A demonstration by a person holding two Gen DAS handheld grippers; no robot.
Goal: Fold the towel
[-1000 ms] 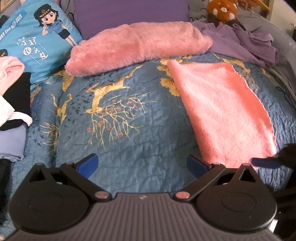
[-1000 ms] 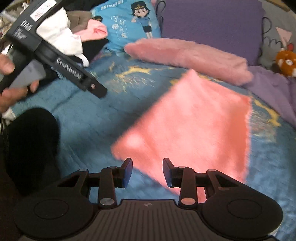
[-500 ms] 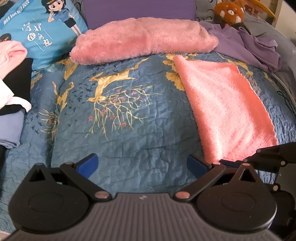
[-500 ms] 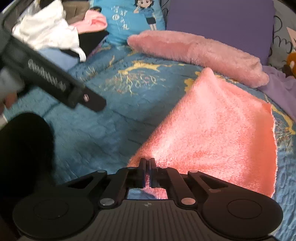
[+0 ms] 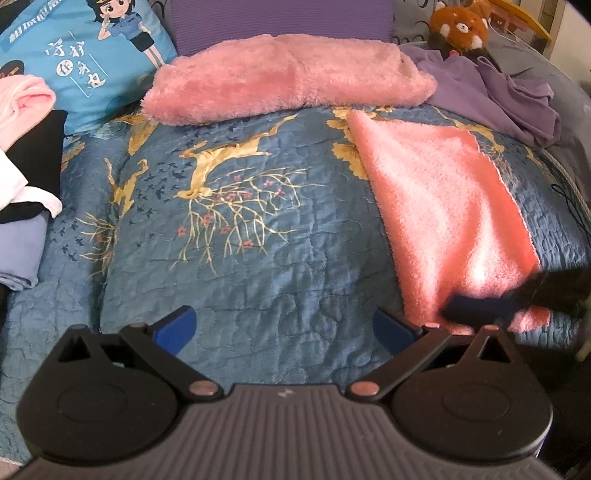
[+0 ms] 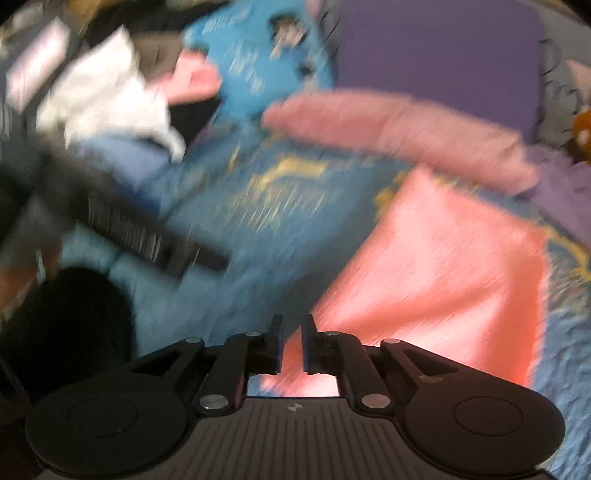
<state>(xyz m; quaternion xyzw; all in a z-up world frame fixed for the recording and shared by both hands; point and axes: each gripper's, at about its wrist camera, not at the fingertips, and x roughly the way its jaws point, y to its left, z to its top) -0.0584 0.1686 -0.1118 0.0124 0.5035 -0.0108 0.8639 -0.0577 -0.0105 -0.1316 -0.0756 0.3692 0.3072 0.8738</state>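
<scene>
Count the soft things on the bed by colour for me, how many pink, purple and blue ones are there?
Pink: 3, the towel, the fluffy pillow, the pink cloth
Purple: 2, the cushion, the crumpled purple cloth
Blue: 2, the cartoon pillow, the quilt
Total: 7

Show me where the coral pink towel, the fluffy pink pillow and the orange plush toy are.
coral pink towel (image 5: 443,206), left wrist view, middle of its flat surface.
fluffy pink pillow (image 5: 288,77), left wrist view, centre of its furry top.
orange plush toy (image 5: 460,26), left wrist view, its face.
</scene>
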